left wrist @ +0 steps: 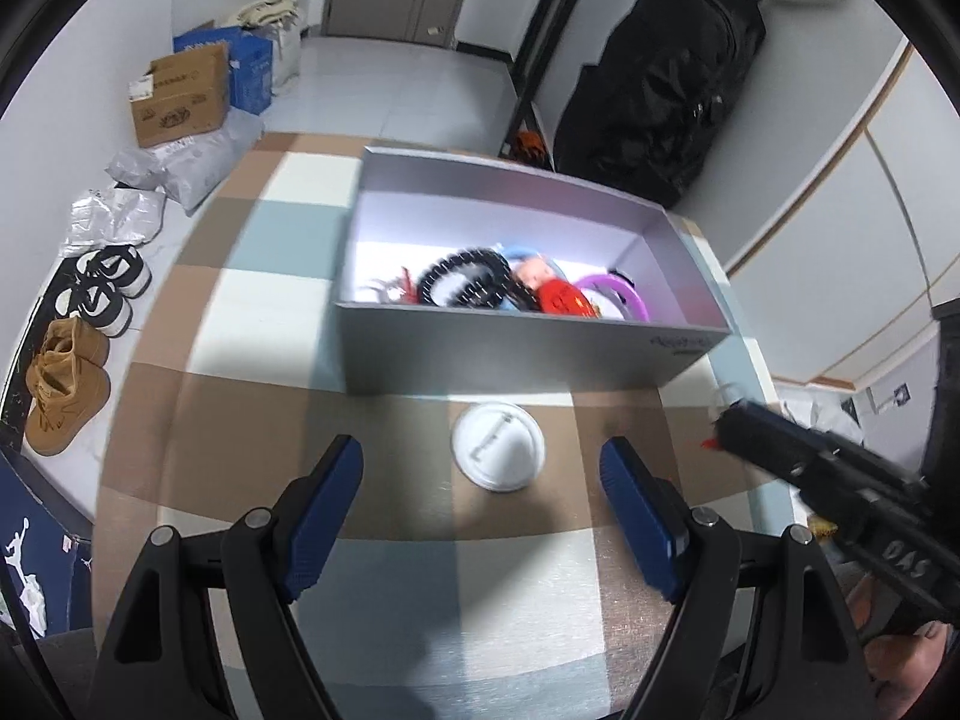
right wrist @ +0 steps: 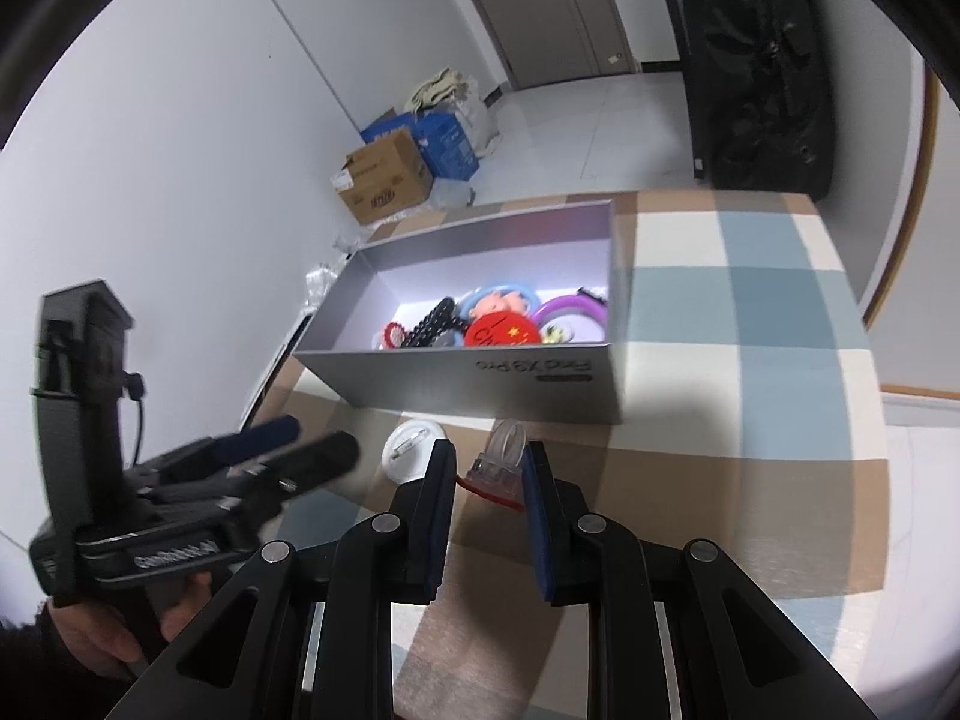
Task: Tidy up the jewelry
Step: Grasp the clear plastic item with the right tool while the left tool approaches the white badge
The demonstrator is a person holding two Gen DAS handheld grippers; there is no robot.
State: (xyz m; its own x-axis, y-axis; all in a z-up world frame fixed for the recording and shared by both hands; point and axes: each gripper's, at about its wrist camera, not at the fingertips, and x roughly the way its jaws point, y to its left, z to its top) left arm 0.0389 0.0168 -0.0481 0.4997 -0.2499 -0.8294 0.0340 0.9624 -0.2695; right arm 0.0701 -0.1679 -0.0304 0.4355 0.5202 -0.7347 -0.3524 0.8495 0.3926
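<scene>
A grey open box (left wrist: 516,354) (right wrist: 480,372) on the checked table holds several trinkets: a black bead bracelet (left wrist: 462,276), a red badge (right wrist: 498,330) and a purple ring (left wrist: 618,294). A white round pin badge (left wrist: 498,447) (right wrist: 414,441) lies face down in front of the box. My left gripper (left wrist: 483,465) is open, its fingers on either side of the badge and a little nearer than it. My right gripper (right wrist: 489,462) is shut on a clear plastic piece with a red cord (right wrist: 501,453), just in front of the box; it shows in the left wrist view (left wrist: 738,420).
The checked table (left wrist: 240,312) ends at the left above a floor with shoes (left wrist: 66,384), cardboard boxes (left wrist: 180,96) and plastic bags. A black bag (left wrist: 660,84) stands behind the table at the right. A doorway lies beyond.
</scene>
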